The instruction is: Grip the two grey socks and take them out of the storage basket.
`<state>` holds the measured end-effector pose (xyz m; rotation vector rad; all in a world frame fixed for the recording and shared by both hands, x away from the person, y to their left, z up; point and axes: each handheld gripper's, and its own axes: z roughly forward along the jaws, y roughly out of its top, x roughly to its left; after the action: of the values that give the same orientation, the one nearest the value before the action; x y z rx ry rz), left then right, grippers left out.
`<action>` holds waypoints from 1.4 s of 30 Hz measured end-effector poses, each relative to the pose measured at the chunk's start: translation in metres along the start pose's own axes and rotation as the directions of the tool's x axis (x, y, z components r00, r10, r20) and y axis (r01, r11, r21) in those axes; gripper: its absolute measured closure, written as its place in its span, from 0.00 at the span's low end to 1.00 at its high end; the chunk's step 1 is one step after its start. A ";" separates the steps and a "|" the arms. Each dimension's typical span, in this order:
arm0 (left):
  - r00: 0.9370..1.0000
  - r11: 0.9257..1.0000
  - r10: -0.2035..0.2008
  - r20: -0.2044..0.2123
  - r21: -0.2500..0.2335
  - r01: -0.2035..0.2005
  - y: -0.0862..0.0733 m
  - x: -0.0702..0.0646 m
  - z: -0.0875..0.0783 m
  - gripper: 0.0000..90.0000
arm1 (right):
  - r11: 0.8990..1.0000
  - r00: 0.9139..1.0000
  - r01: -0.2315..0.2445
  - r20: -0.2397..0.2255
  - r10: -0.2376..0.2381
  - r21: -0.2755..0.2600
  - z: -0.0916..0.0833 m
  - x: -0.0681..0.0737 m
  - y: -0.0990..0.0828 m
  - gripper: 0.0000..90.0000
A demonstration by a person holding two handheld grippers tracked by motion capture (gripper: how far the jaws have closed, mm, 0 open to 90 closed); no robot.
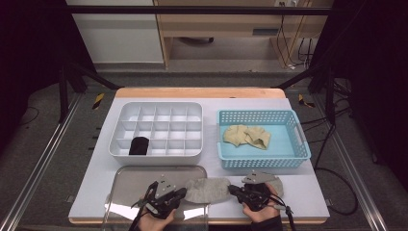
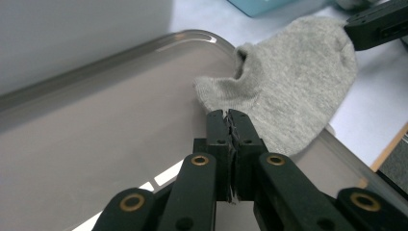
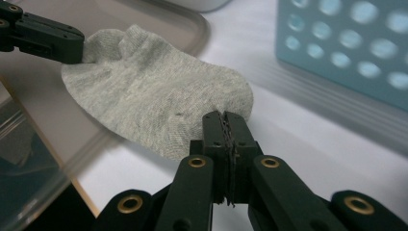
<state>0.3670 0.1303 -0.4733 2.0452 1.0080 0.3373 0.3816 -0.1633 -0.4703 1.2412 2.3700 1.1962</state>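
— Where is the grey sock (image 1: 208,189), and which way does it lie?

— It is at the near edge of the table (image 1: 298,192), stretched between the two grippers. Its long axis runs from left to right across the table. One end lies over the right rim of the metal tray (image 1: 144,173), the other end on the white table top. In the left gripper view the open cuff end is near the left jaws, and the rounded end points toward the right gripper.

— What do the grippers do?

— The left gripper (image 2: 229,115) is clenched on the edge of the sock at the tray side. The right gripper (image 3: 224,118) is also clenched, pinching the opposite end of the sock. The jaws of both stand pressed together with only thin cloth between them.

— What is around it?

— Behind the tray stands a white divided box (image 1: 156,129), and a black rolled thing (image 1: 139,146) sits in one compartment of its front row, toward the left. To the right of it is a blue basket (image 1: 262,139) with beige socks (image 1: 247,136) inside; how many, I cannot tell. The basket is just behind the right gripper, but apart from the sock.

— And the count?

— One grey sock, one tray, one divided box, one basket, one black thing, two grippers.
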 end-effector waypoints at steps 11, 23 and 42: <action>0.999 1.000 -0.006 0.035 -0.016 0.007 0.003 -0.001 -0.002 0.79 | 0.999 0.998 -0.033 0.046 0.033 0.000 -0.011 -0.007 -0.010 0.90; 1.000 0.997 -0.014 -0.015 -0.069 0.013 0.013 0.021 -0.010 0.65 | 0.987 0.990 -0.060 0.116 0.078 -0.149 -0.049 -0.034 0.001 0.82; 1.000 0.998 -0.021 -0.012 -0.064 0.020 0.016 0.031 -0.012 0.64 | 0.998 0.976 -0.056 0.209 0.056 -0.009 -0.038 -0.052 -0.012 0.93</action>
<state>0.3885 0.1548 -0.4567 1.9765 1.0125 0.3683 0.3874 -0.2284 -0.4640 1.3683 2.1940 1.0273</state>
